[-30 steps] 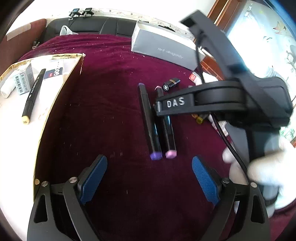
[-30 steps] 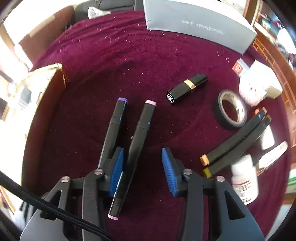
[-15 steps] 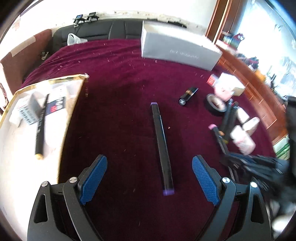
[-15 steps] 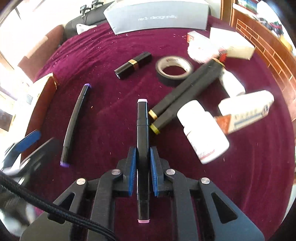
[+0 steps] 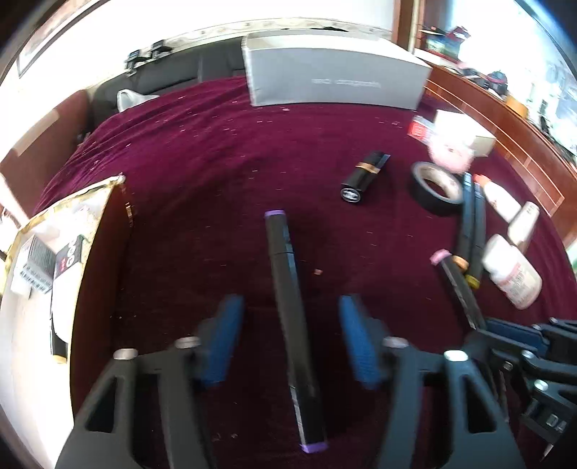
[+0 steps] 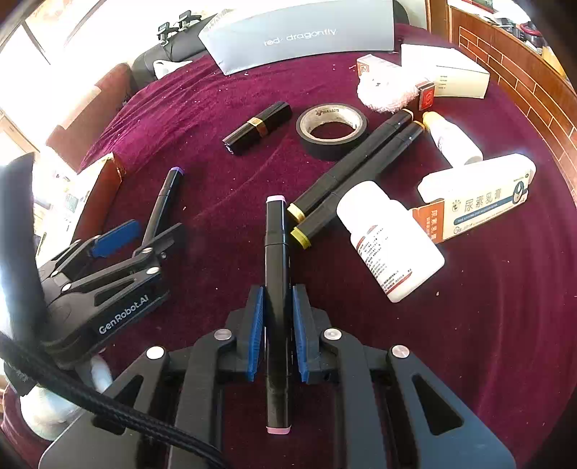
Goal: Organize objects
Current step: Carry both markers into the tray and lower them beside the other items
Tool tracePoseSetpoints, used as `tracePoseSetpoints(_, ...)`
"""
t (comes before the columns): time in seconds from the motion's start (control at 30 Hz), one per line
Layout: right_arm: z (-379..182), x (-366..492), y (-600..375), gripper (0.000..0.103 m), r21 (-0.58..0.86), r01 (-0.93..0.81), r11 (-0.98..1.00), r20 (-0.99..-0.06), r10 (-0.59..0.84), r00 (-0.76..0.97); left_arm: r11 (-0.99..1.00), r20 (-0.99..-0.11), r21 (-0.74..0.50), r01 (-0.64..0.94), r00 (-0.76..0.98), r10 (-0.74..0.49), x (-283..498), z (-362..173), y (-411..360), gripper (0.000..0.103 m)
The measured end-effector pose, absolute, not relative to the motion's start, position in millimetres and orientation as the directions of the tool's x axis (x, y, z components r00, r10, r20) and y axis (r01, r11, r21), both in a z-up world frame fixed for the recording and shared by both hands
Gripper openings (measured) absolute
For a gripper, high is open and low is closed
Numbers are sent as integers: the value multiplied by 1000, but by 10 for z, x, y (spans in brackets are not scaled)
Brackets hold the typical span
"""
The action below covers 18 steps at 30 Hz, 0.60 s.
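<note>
Our right fingers [image 6: 276, 335] clamp the pink-capped marker [image 6: 276, 252]; left fingers [image 5: 290, 342], narrowing, straddle the purple-capped marker [image 5: 288, 296]; grey box [image 6: 299, 32] reads "red dragonfly".

This looked like a room in a home: a table draped in a deep red velvet cloth [image 6: 487, 342] stood before a black leather sofa [image 5: 173, 75] on the far side. Wooden panelling [image 6: 523, 83] ran along the right, and household odds lay about, among them a lipstick [image 6: 258, 127] and a medicine bottle [image 6: 387, 240].
</note>
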State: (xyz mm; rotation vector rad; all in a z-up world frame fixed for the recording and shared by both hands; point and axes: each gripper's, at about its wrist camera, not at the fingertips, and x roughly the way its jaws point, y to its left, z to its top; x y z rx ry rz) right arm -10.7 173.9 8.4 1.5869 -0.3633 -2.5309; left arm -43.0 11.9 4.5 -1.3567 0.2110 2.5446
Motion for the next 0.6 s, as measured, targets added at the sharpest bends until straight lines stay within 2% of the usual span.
tracePoseSetpoints(0.03,78,-119,1726,13,270,-16,-963,-867,-236,-438,-955,-833,8,-295,-531,157,-419,60,131,14)
tracePoseSetpoints(0.07,81,-113,1720,13,266,-19,-964,-868,-231,-440,-952,-839,-15,-306,-514,179,-408,70,120,11)
tracePoseSetpoints(0.4,86,-117,1592,13,190,-26,-981,-870,-156,-467,-934,-820,-173,-313,-480,313,-85,222,-163,11)
tracePoseSetpoints(0.6,143,21,1692,12,314,-39,-949,-840,-259,-477,-921,-771,-240,-308,-516,373,215,473,-494,11)
